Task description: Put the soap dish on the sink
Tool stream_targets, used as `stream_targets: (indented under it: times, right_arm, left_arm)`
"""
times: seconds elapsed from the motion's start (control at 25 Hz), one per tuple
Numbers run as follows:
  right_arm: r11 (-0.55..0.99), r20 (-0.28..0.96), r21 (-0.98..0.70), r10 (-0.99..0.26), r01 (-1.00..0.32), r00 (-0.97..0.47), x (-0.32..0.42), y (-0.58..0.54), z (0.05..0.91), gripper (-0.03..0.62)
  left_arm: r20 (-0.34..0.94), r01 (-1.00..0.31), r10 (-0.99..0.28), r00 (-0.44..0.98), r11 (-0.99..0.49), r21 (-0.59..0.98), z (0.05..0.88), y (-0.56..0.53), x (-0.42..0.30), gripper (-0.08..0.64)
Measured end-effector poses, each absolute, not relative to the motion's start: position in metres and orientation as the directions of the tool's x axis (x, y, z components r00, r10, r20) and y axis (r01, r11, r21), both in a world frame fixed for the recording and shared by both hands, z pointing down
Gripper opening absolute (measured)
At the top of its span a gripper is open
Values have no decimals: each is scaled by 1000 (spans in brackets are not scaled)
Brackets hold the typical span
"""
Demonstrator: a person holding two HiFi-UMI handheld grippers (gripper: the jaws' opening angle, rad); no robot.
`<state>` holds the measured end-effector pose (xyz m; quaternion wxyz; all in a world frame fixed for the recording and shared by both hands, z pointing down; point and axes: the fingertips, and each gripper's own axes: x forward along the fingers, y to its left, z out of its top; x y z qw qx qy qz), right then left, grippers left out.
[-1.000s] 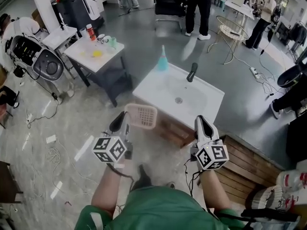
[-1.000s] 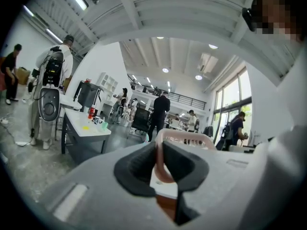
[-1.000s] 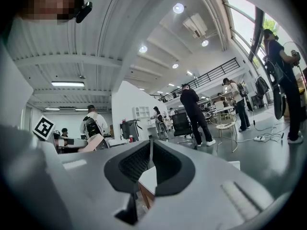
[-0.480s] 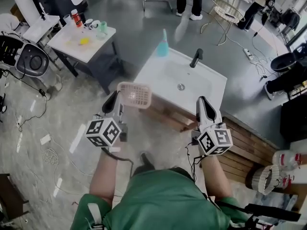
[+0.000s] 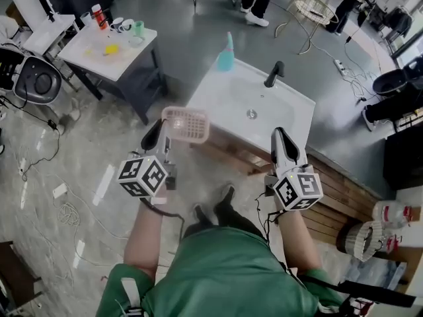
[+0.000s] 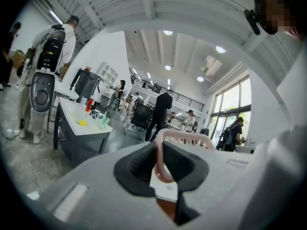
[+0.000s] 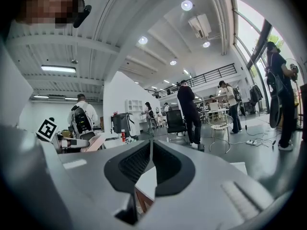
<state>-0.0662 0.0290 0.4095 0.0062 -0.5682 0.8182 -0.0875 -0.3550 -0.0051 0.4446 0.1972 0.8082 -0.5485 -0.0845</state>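
I look down on a glossy grey floor [image 5: 185, 32], a white side table [image 5: 119, 61] at upper left and wooden decking [image 5: 337, 203] at right. Ceiling lamps [image 7: 187, 5] and tall windows [image 6: 225, 104] light the hall.

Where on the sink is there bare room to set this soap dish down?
The sink's near-left rim, just ahead of the soap dish held in the left gripper, is bare, and so is its right rim. The basin holds only the drain. The back edge is crowded: the blue bottle and the black faucet stand there.
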Motion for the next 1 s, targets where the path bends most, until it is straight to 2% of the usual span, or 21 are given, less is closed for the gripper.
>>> stream_targets:
  times: [0.48,1.0]
  right_arm:
    - [374,56,-214,-918,-903,-393,-60,-26,422,17]
    - [360,57,-263,-920,-895,-387,20,-142,429,17]
  left_arm:
    - [133,-878,-917,376,-306,369,455,-44,-337,44]
    - [174,-879,-904,391,-310,363,460,-157,-254,44]
